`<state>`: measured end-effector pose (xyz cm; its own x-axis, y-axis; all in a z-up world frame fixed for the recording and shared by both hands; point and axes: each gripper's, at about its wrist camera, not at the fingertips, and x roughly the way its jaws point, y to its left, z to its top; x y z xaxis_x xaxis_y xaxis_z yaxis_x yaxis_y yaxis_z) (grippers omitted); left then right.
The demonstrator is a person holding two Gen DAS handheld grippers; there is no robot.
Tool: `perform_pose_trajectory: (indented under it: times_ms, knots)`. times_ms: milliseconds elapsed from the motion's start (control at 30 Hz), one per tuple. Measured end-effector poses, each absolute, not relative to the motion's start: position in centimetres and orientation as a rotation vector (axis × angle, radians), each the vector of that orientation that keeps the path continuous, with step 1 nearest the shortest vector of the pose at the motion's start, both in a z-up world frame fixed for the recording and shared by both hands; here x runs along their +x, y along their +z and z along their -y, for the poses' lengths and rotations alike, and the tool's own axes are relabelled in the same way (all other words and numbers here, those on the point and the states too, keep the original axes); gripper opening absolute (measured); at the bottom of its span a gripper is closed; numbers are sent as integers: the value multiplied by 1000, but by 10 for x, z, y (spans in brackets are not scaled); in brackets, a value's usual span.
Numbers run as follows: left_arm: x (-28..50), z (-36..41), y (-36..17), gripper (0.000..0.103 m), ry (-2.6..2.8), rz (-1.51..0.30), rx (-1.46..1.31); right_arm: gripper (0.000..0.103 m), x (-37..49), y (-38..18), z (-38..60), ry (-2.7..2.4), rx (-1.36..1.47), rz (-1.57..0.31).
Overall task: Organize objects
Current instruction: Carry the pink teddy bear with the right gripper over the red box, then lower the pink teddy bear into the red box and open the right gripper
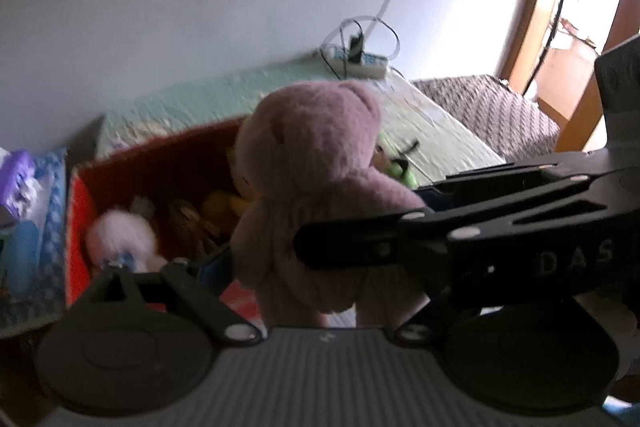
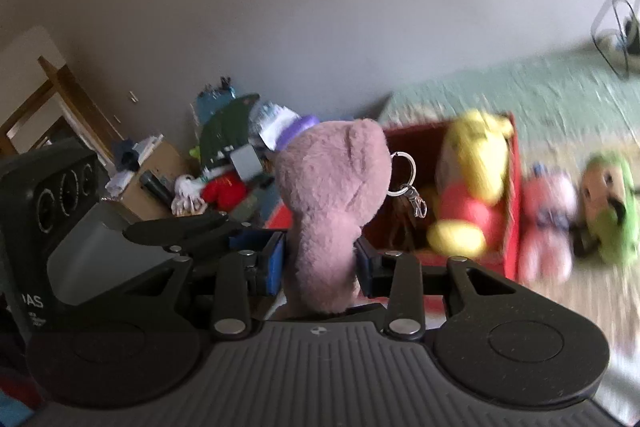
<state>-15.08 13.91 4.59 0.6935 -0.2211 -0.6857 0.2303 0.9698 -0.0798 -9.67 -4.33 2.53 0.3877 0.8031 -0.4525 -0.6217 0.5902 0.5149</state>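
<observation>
The pink plush bear (image 2: 332, 195) is pinched at its body by the right gripper (image 2: 320, 263), held up just in front of the red box (image 2: 510, 227). The left gripper (image 1: 264, 255) also has its fingers on the bear, though whether it truly clamps it I cannot tell. Inside the box sit a yellow-and-red plush (image 2: 472, 187) and a white plush (image 1: 120, 239). Beside the box, on the green mat (image 2: 520, 91), a pink plush (image 2: 548, 223) and a green plush (image 2: 608, 211) lie outside (blurred). So I judge the sorting partly done: bear and two toys remain.
</observation>
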Motion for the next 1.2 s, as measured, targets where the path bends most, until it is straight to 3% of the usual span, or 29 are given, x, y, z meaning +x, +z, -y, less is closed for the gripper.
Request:
perform_pose_trajectory:
  times_ms: [433, 1200]
  knots:
    - [-73, -171, 48, 88, -135, -761, 63, 39, -28, 27, -3, 903, 274, -659]
    - [-5, -179, -38, 89, -130, -973, 52, 38, 29, -41, -29, 731, 280, -862]
